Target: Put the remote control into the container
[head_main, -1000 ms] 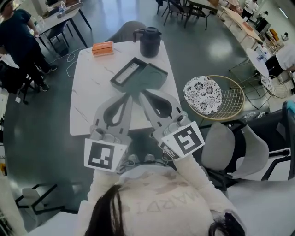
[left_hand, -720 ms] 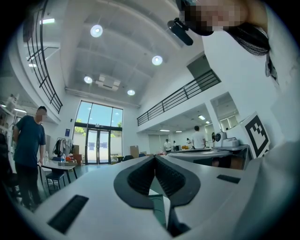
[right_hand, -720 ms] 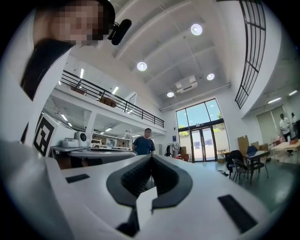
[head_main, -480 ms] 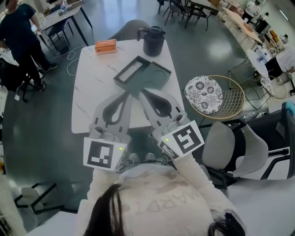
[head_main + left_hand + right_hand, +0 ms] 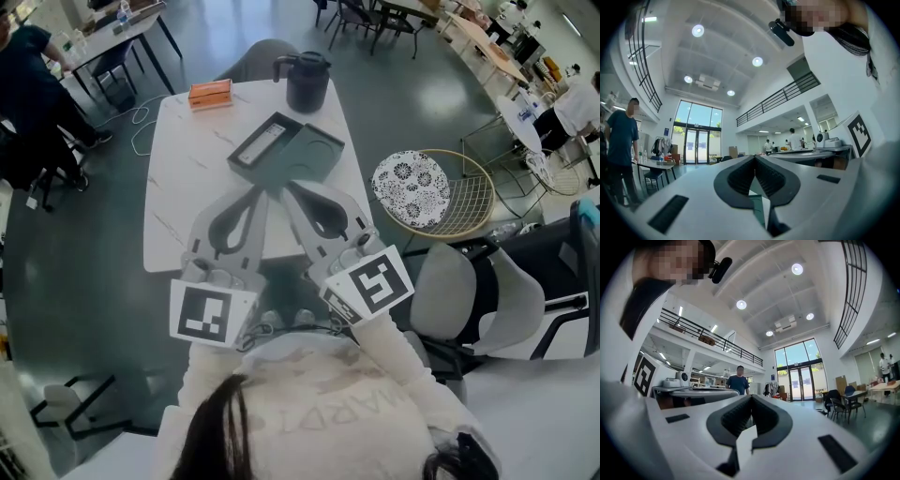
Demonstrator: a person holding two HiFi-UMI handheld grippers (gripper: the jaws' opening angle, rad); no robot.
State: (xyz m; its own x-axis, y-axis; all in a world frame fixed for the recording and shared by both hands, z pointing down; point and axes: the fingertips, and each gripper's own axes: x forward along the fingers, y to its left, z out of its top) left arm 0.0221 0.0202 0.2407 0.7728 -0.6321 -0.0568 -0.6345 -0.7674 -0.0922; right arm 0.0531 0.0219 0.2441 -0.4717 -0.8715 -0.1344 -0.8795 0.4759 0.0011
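Both hand-held grippers are over the near edge of the white desk (image 5: 178, 206), side by side, their tips angled towards each other. The left hand-held gripper (image 5: 260, 191) has its jaws pressed together with nothing between them; the left gripper view shows the ribbed pads (image 5: 743, 176) meeting at the tip (image 5: 754, 157). The right hand-held gripper (image 5: 288, 187) is likewise fully closed and empty, and its pads (image 5: 761, 416) join at the tip (image 5: 751, 397).

Just beyond both tips lies the dark grey container (image 5: 246, 165). The remote control (image 5: 264, 145), pale and slim, lies inside its rectangular tray, straight ahead of the left hand-held gripper and slightly left of the right one. A second dark, squarish part (image 5: 317, 153) touches that tray on its right, directly ahead of the right hand-held gripper.

Farther ahead of the right hand-held gripper, at the far edge of the desk, stands a dark pitcher (image 5: 307, 82). An orange box (image 5: 208, 94) lies well ahead and left of the left hand-held gripper.

Off the desk, to the right of the right hand-held gripper, a round wire chair (image 5: 478, 202) carries a patterned cushion (image 5: 411, 192). A person in a dark shirt (image 5: 28, 89) stands far to the left of the left hand-held gripper.
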